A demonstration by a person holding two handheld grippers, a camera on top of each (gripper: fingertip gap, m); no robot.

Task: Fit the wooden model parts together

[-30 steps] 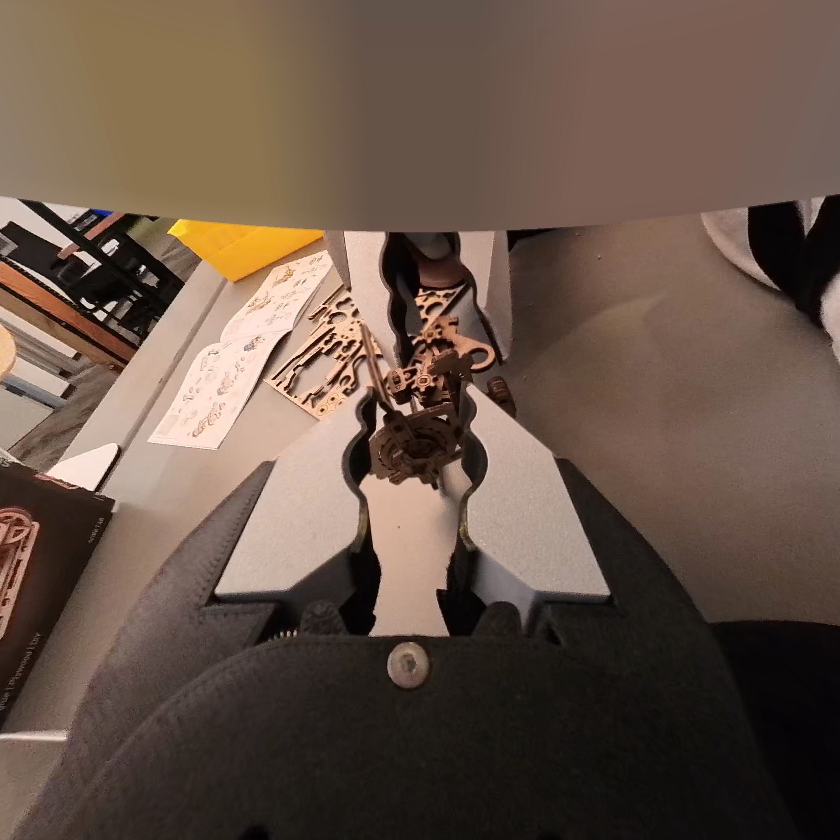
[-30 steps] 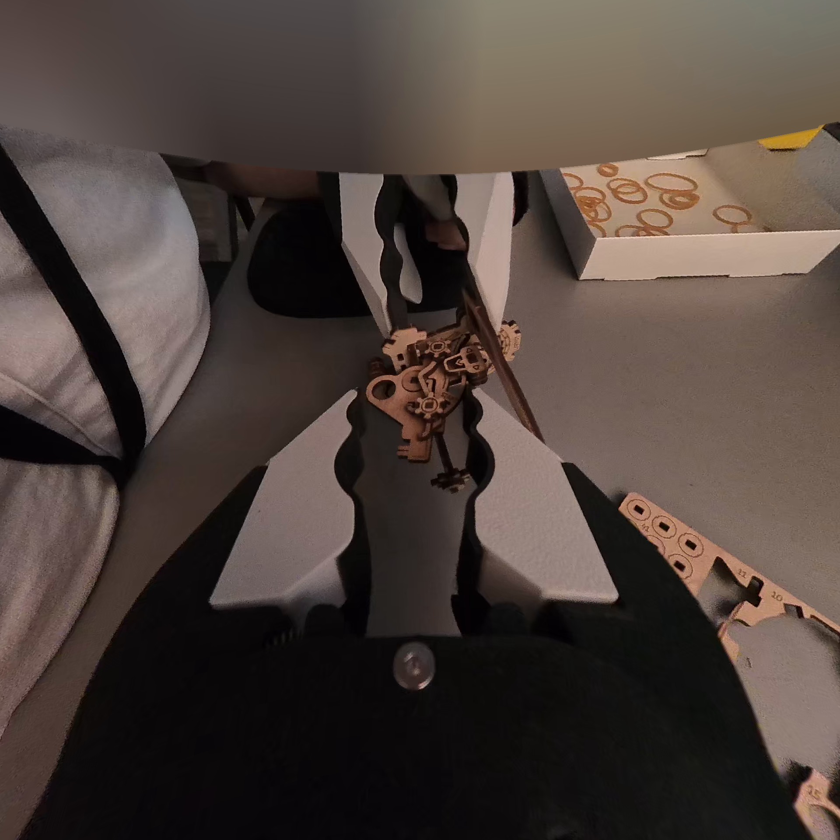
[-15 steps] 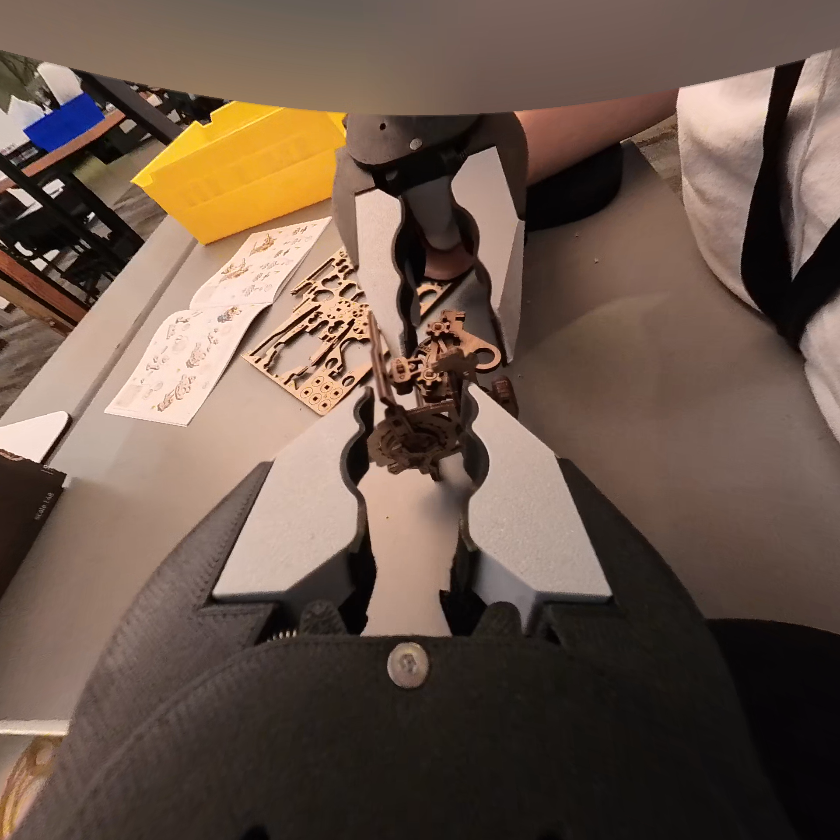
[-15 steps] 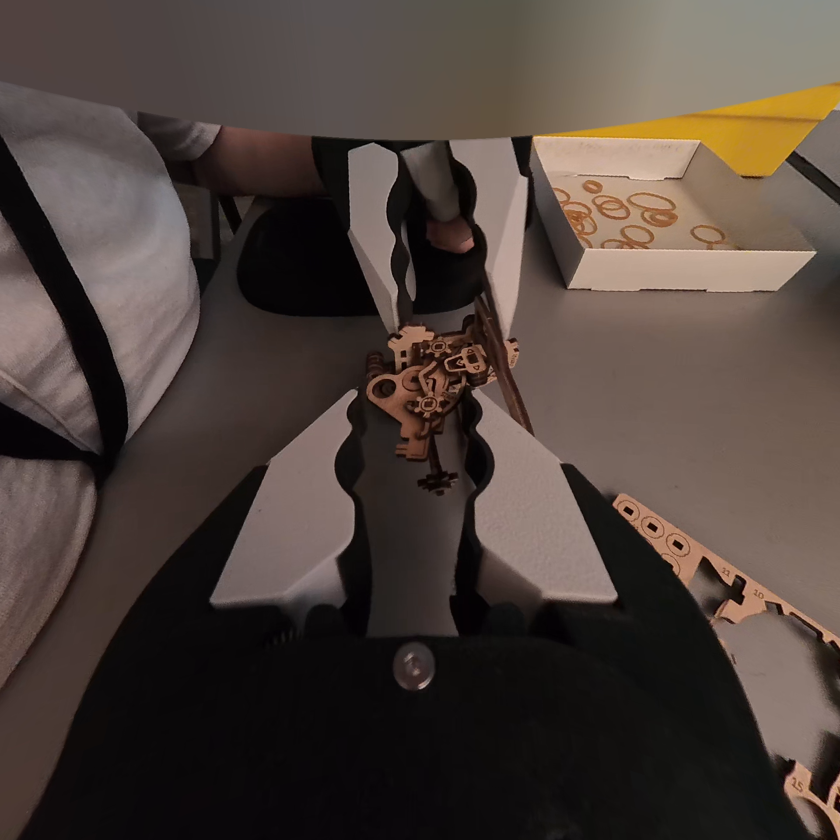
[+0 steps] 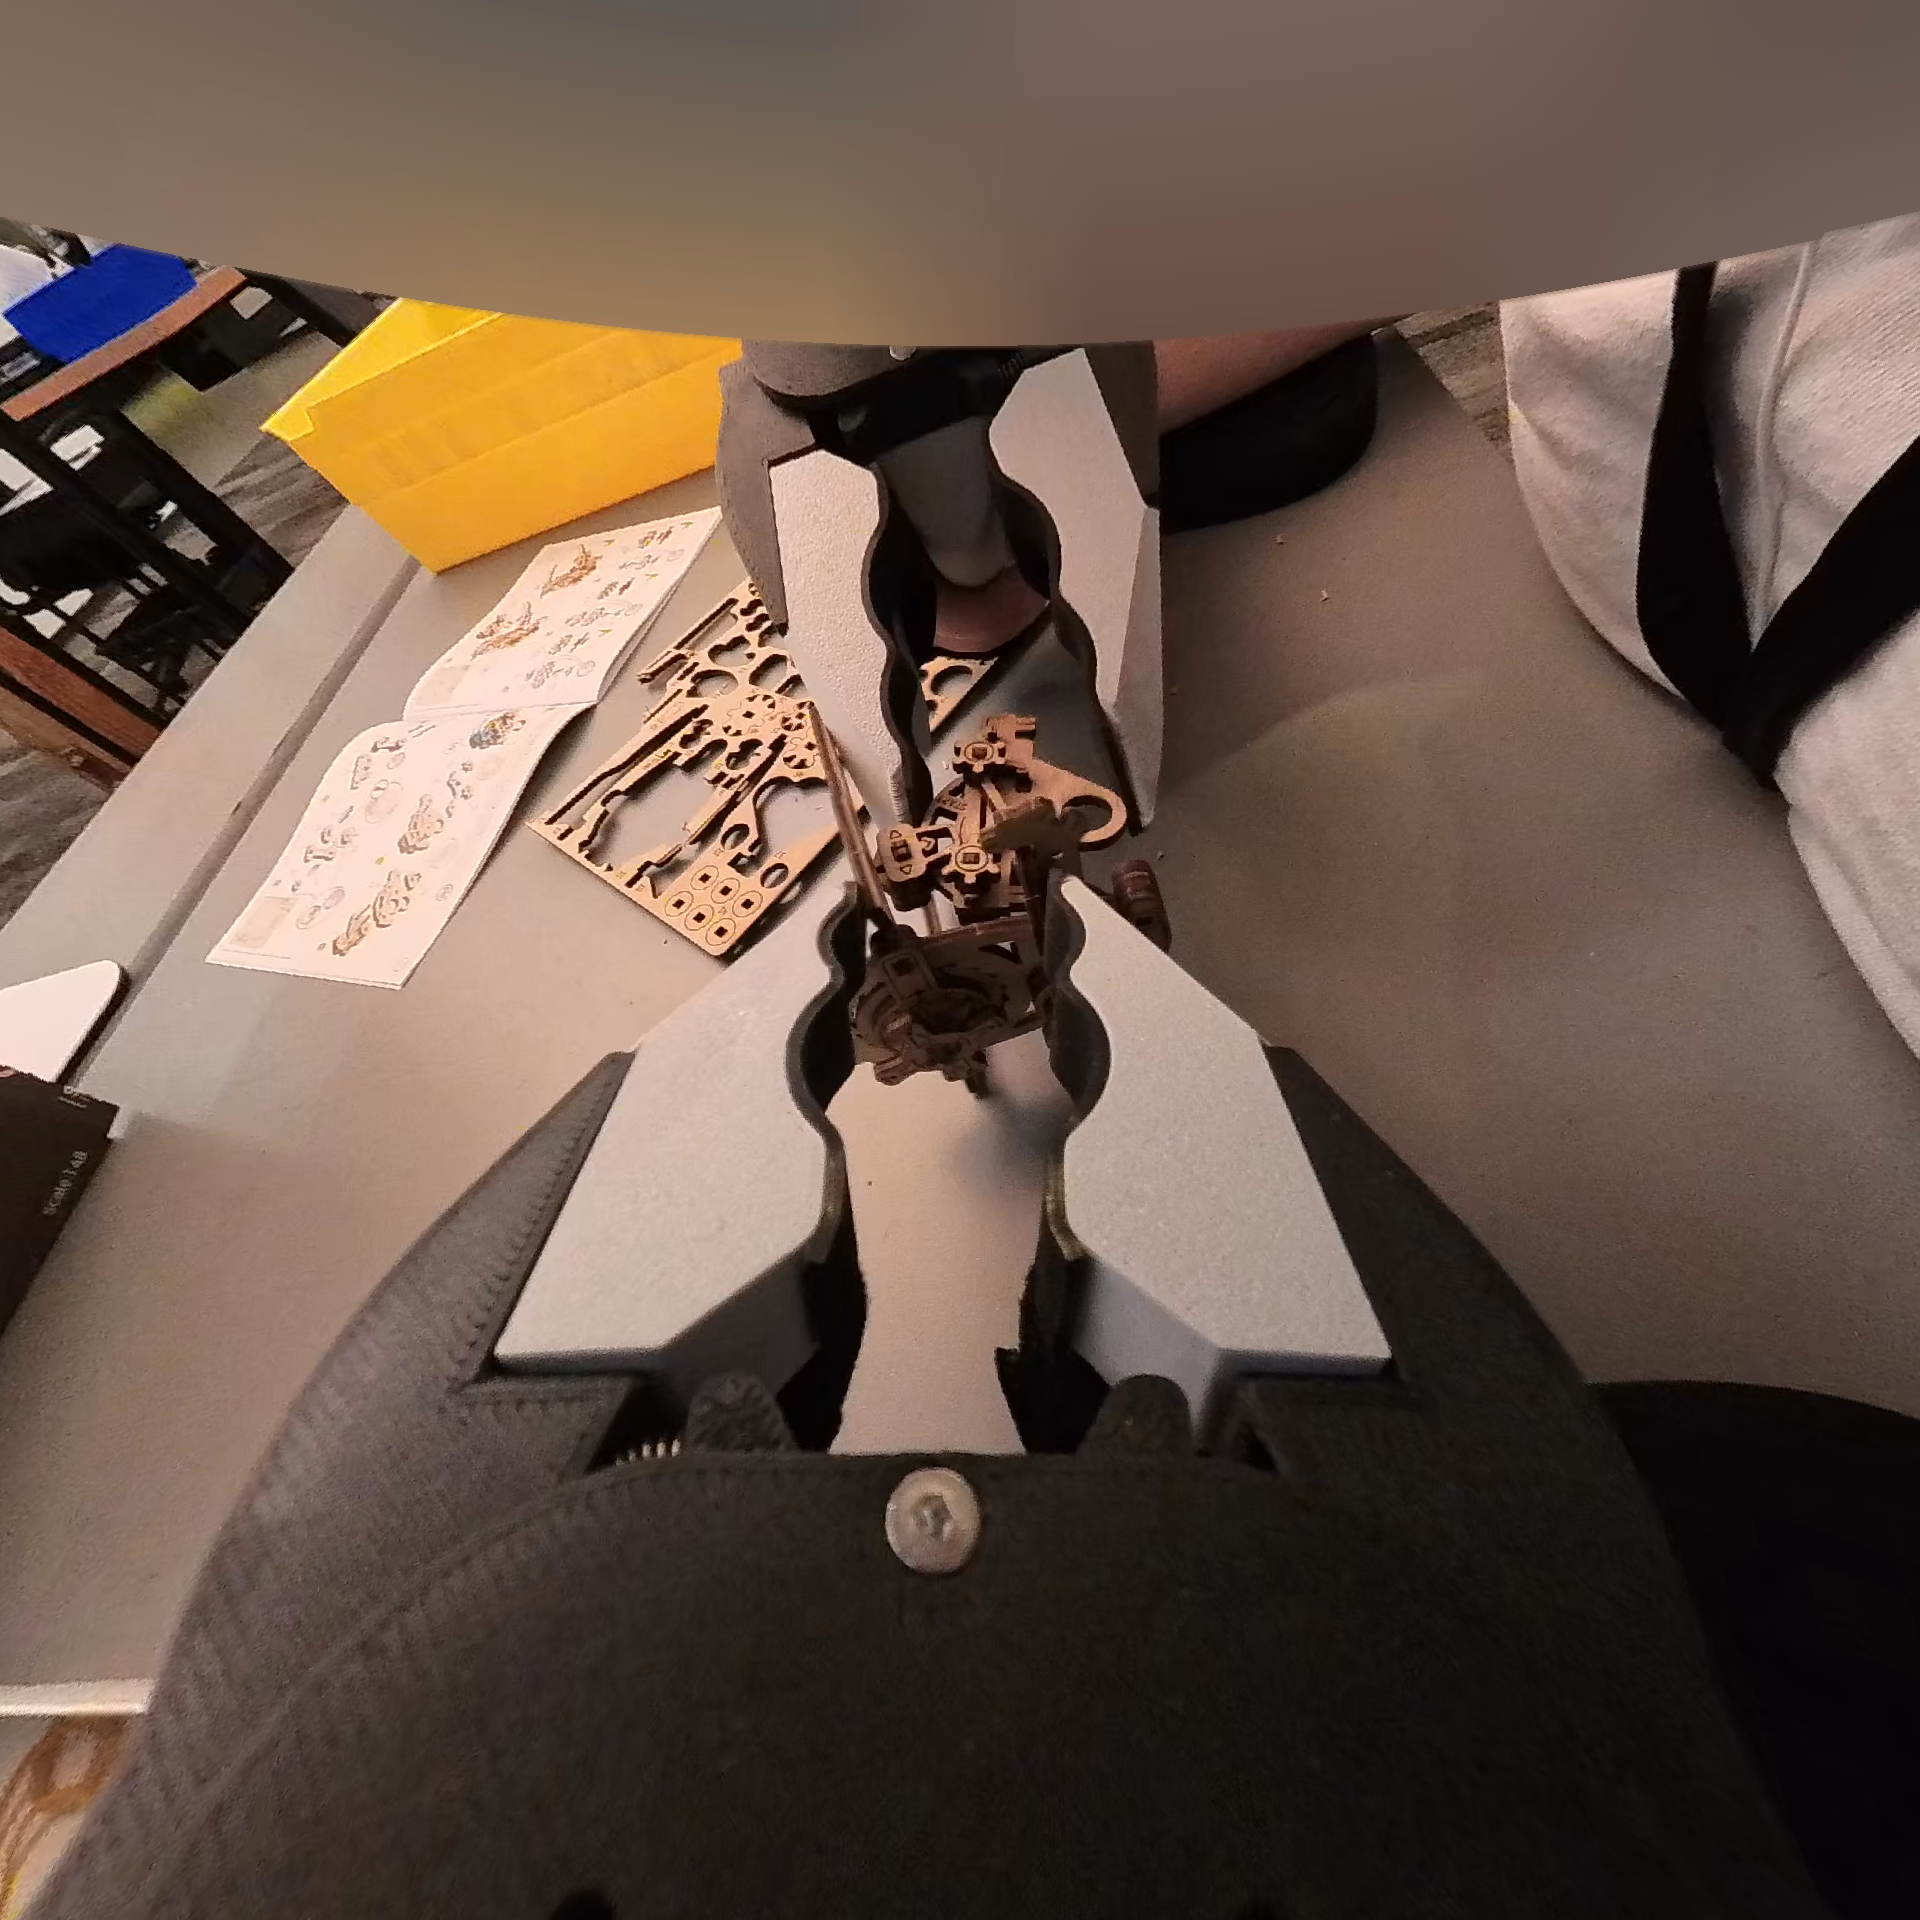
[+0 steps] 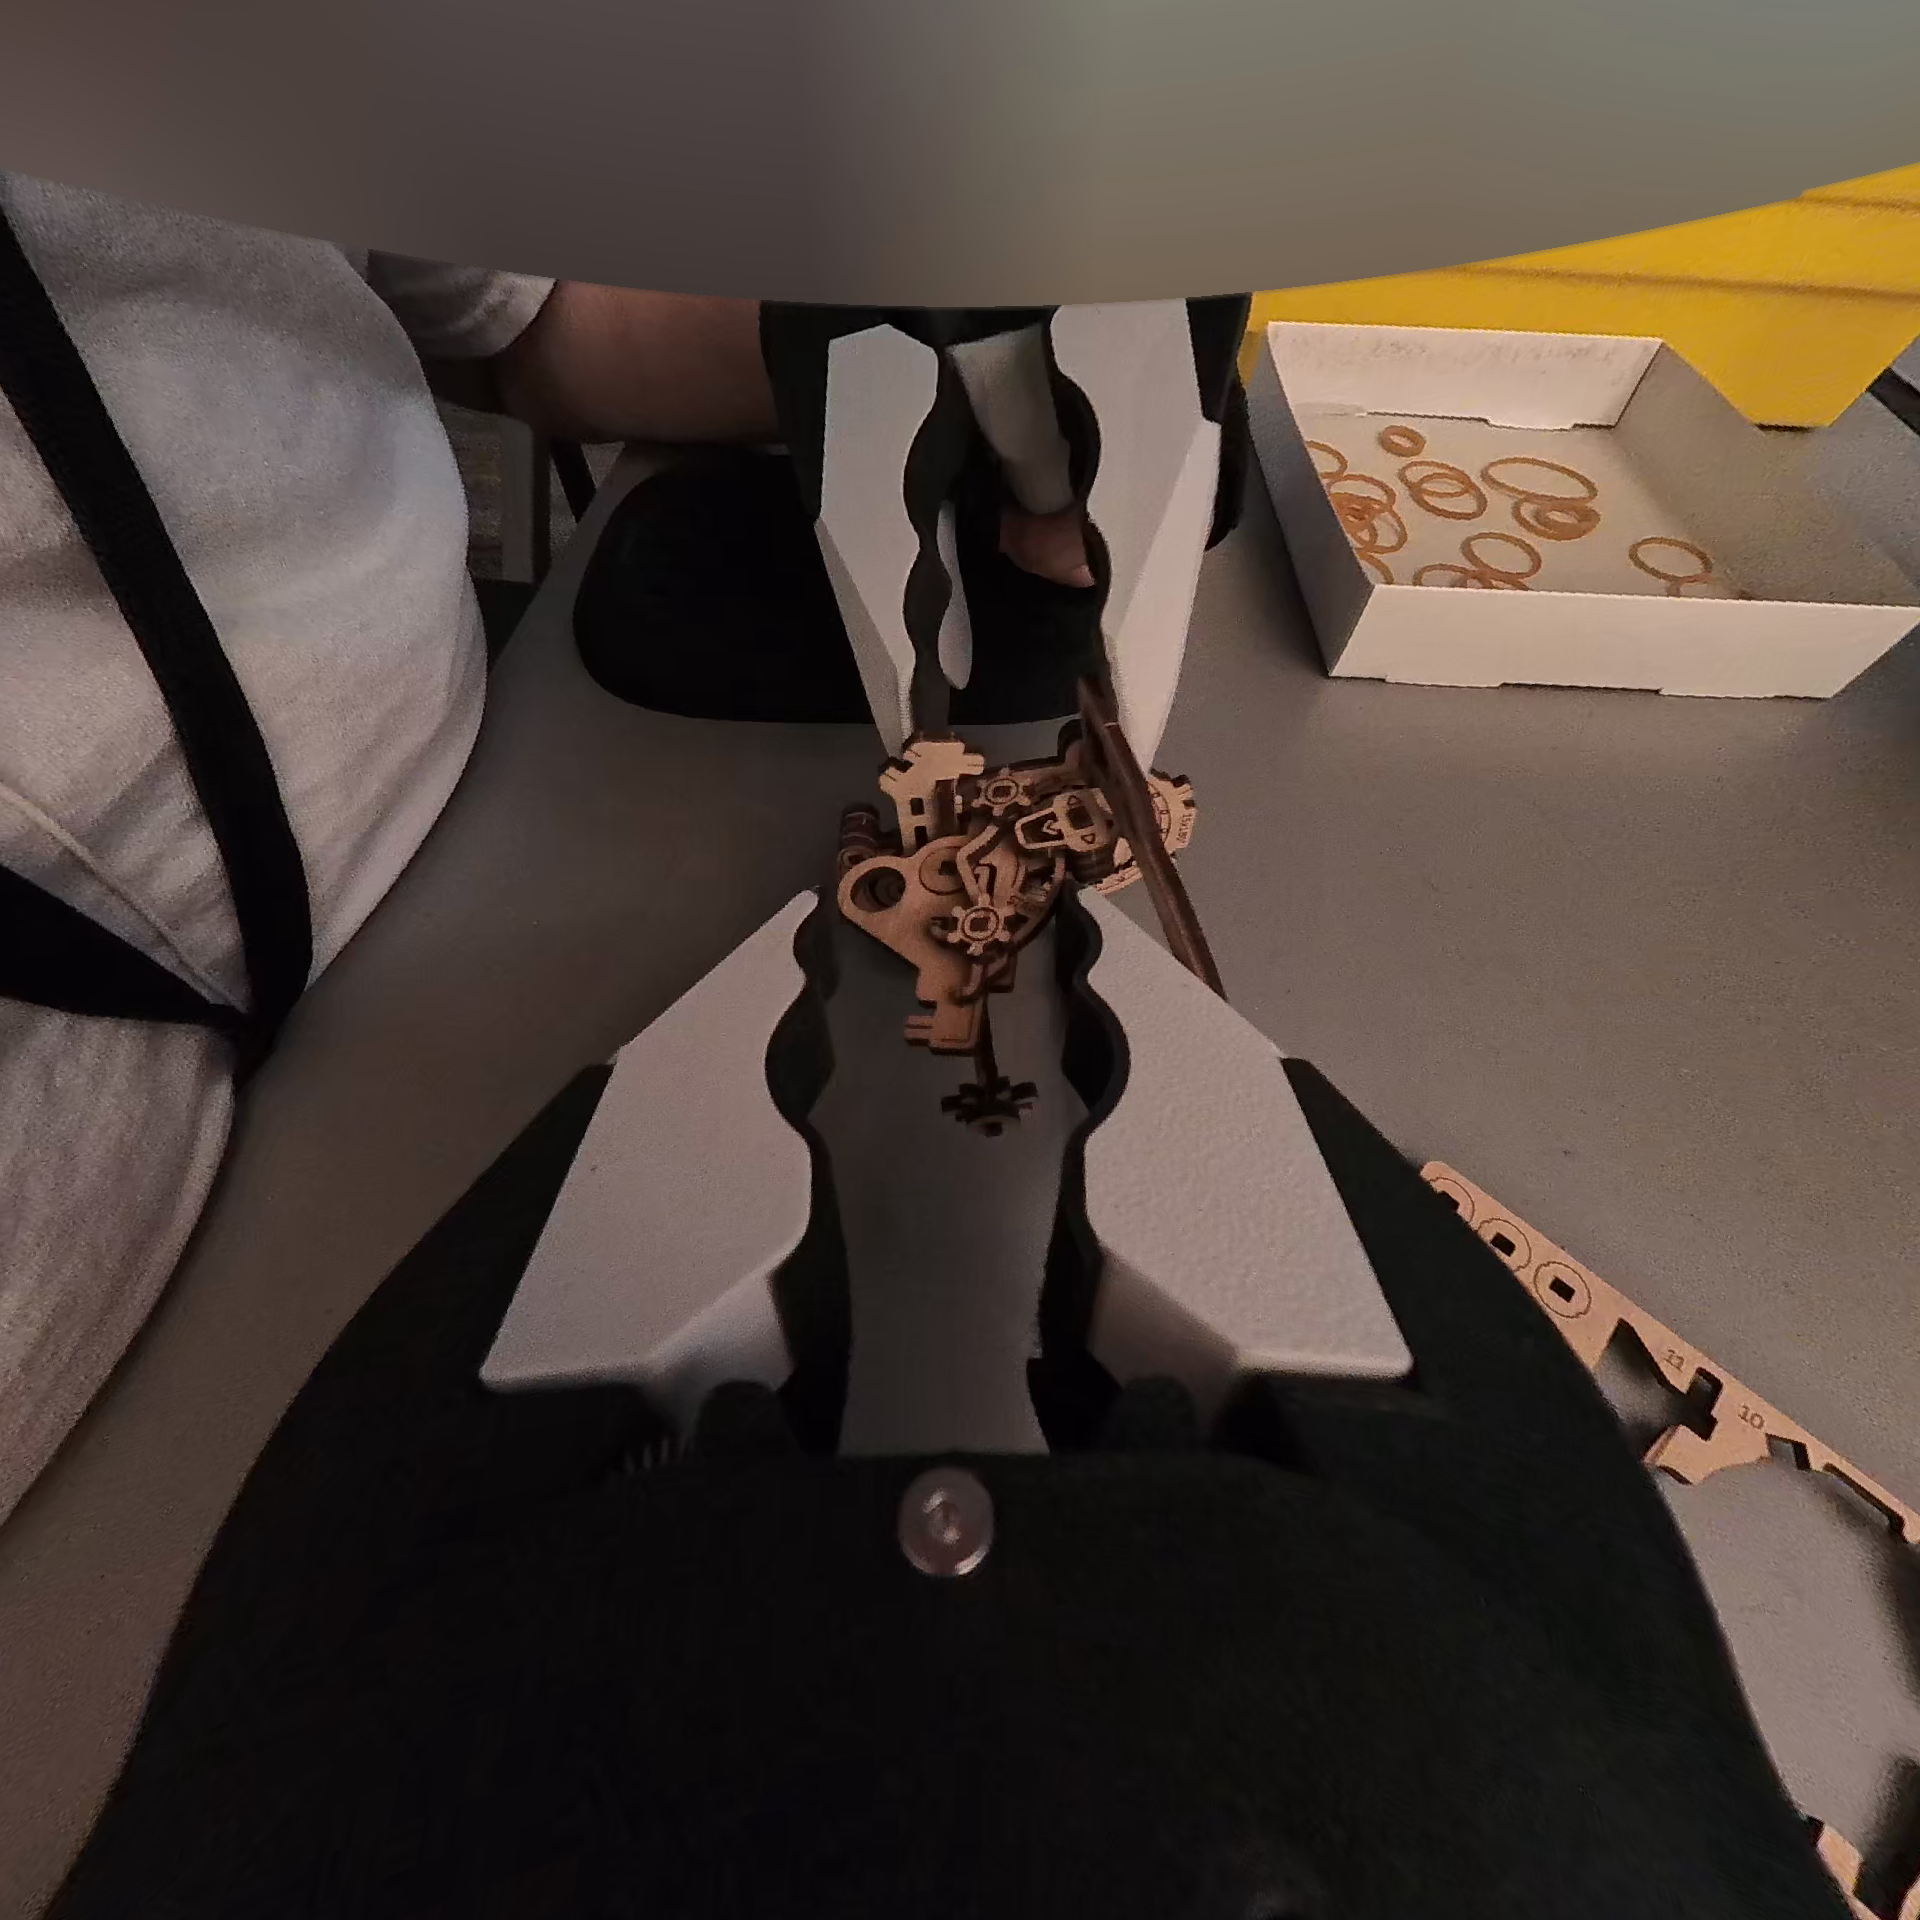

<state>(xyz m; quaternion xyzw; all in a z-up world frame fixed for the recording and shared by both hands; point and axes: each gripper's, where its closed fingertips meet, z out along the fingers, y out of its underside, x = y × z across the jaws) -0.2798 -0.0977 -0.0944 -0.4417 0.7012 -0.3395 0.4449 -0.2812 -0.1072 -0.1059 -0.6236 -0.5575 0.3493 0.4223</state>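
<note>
**Both grippers on the model**

The left gripper (image 5: 951,914) and right gripper (image 6: 940,914) face each other above the grey counter (image 5: 1455,935). Each pair of fingers is closed to a narrow gap, clamping one end of the wooden model (image 6: 987,883), which hangs between them just above the counter. A thin stick (image 6: 1143,842) runs through the model. Near the model lie a punched sheet (image 5: 717,821) and a booklet (image 5: 436,769); a white box (image 6: 1558,623) of rings sits well apart.

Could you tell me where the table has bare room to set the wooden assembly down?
Bare grey table lies between the wooden assembly and the person's white garment. It is crowded on the other side: the cut-out sheet, the instruction booklet and the yellow bin lie there.
</note>
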